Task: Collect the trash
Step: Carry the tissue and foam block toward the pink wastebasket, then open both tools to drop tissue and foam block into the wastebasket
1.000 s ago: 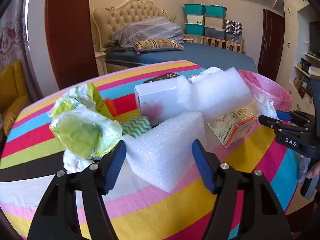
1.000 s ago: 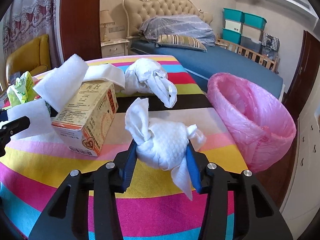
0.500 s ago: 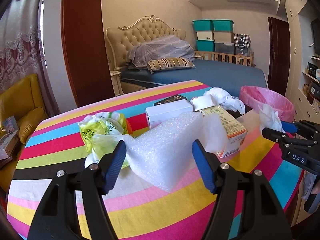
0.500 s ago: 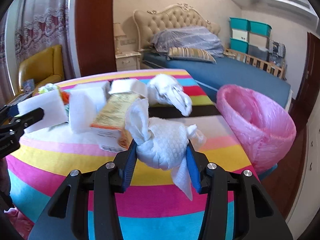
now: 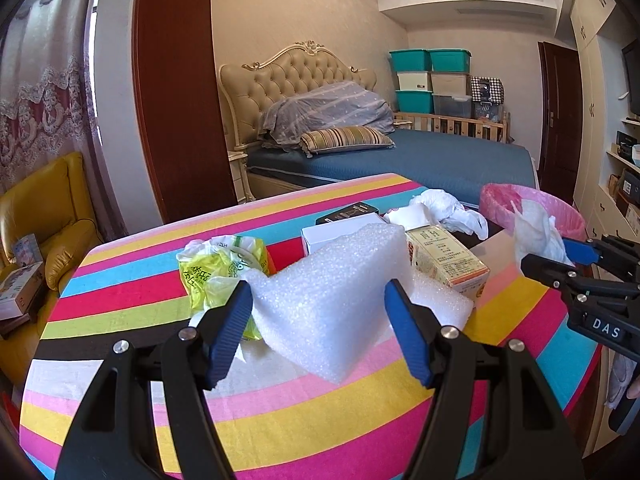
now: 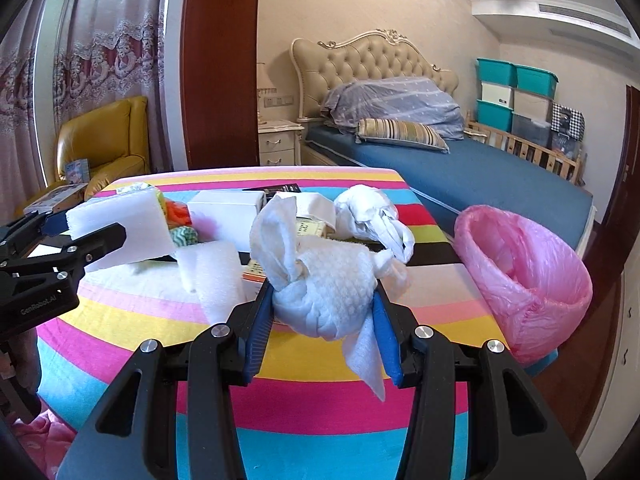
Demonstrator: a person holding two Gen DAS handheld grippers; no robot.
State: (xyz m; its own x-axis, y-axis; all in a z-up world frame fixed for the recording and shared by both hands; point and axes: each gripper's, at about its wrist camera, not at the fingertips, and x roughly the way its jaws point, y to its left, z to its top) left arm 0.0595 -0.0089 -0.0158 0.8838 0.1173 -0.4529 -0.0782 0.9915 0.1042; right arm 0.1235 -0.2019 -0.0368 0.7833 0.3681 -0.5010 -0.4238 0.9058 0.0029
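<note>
Left gripper (image 5: 320,304) and right gripper (image 6: 322,304): each has two black, angular plastic arms with slotted cut-outs, silver round screw heads at the pivots, and blue ribbed fingers (image 5: 230,332). White lettering marks the housings: "DAS" on the right, "GenRobot.AI" on the left. A white-gloved hand (image 5: 624,376) shows at the frame edge.

You have a white foam block (image 5: 332,304) between the blue pads (image 5: 230,332) of your black left gripper (image 5: 320,332), and a white dimpled wipe bundle (image 6: 332,292) in your right gripper (image 6: 322,332), also black with blue pads. The tablecloth (image 6: 320,412) under them is striped pink, yellow, cyan, red, green, black and white. The bin bag (image 6: 532,280) is pink; the crumpled wrapper (image 5: 218,270) is yellow-green.
</note>
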